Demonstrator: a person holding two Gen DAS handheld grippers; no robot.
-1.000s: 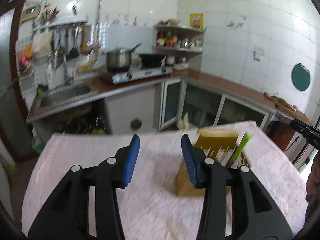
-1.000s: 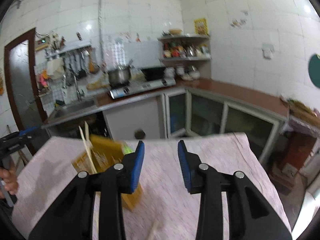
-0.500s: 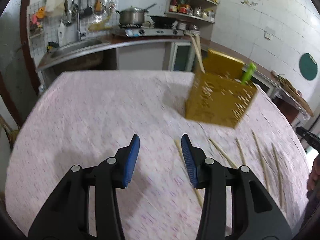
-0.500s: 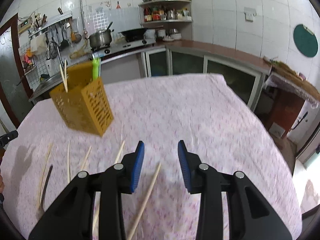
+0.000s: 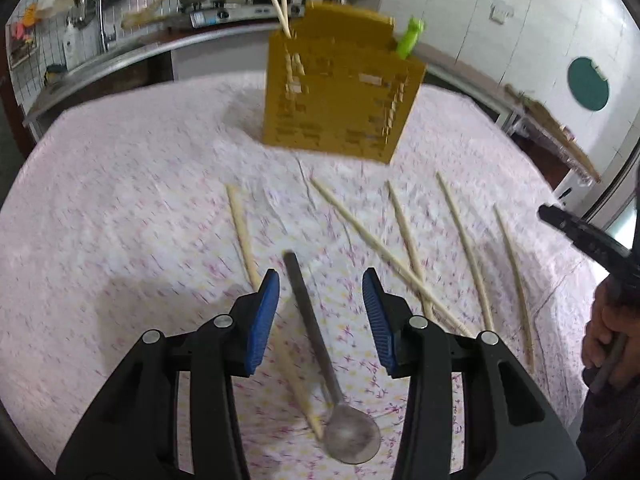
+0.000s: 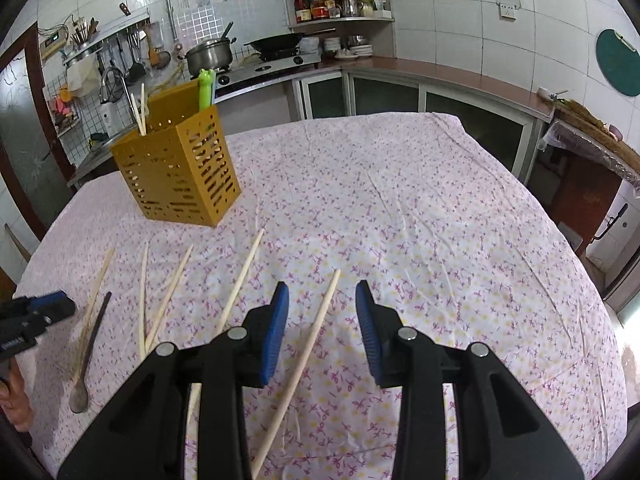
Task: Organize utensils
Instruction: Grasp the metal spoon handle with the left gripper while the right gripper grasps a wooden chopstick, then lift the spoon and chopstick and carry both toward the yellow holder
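Observation:
A yellow slotted utensil holder (image 5: pixel 340 92) (image 6: pixel 180 168) stands on the flowered tablecloth with two chopsticks (image 6: pixel 138 110) and a green-handled utensil (image 6: pixel 206 88) in it. Several wooden chopsticks (image 5: pixel 404 228) (image 6: pixel 168 292) lie loose in front of it. A metal spoon (image 5: pixel 316 344) (image 6: pixel 90 348) lies on the cloth. My left gripper (image 5: pixel 320 292) is open, its jaws straddling the spoon's handle from above. My right gripper (image 6: pixel 322 300) is open over one chopstick (image 6: pixel 308 344) that runs between its jaws.
The tablecloth (image 6: pixel 420 220) covers the whole table. Behind it is a kitchen counter (image 6: pixel 400 68) with a stove, pots, a sink and shelves. The right gripper's tip and the hand holding it (image 5: pixel 608 320) show at the right edge of the left wrist view.
Both grippers have tilted and dropped down toward the table. The left now hovers over the spoon and the right over a chopstick. Both stay open.

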